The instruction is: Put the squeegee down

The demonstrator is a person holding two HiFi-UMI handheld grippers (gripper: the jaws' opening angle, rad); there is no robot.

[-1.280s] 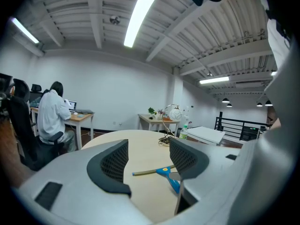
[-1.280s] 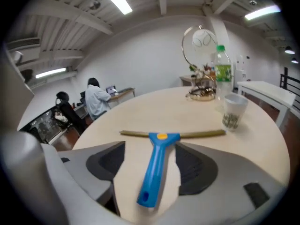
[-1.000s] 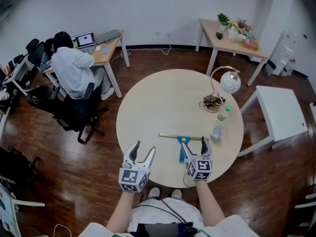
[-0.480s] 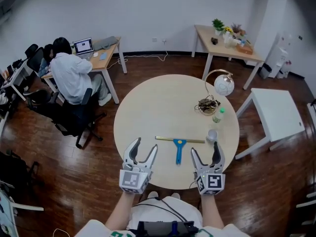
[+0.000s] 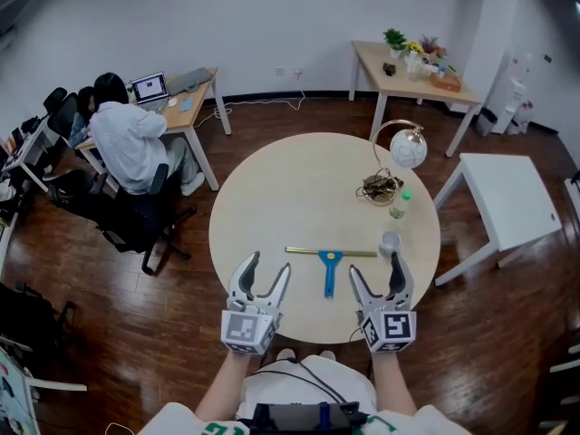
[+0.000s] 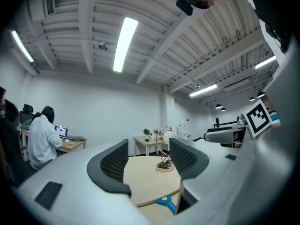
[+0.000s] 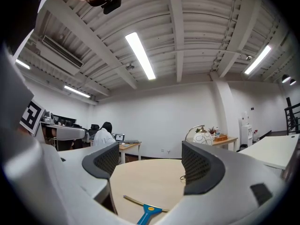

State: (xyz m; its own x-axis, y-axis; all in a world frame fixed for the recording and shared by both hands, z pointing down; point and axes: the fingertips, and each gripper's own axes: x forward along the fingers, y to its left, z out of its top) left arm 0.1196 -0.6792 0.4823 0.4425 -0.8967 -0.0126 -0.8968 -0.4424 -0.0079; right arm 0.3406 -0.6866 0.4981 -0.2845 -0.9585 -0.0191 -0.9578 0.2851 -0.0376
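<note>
The squeegee (image 5: pixel 328 263), with a blue handle and a long brass-coloured blade, lies flat on the round pale table (image 5: pixel 290 188) near its front edge. Nothing touches it. Both grippers hover level at the table's near rim. My left gripper (image 5: pixel 267 272) is open and empty, left of the handle. My right gripper (image 5: pixel 375 274) is to the handle's right, jaws wide but closing slightly, with nothing between them. In the left gripper view the squeegee (image 6: pixel 165 202) shows low between the fingers of the left gripper (image 6: pixel 147 165). In the right gripper view the squeegee (image 7: pixel 149 210) lies below the right gripper (image 7: pixel 150 172).
On the table's right side stand a white cup (image 5: pixel 390 241), a small bottle (image 5: pixel 396 205), a tangle of cable (image 5: pixel 376 187) and a globe lamp (image 5: pixel 408 149). A person (image 5: pixel 127 139) sits at a desk far left. A white table (image 5: pixel 507 202) stands at the right.
Both grippers drew back toward me and rose. The right gripper moved away from the squeegee's handle to the right; the squeegee stays flat on the table.
</note>
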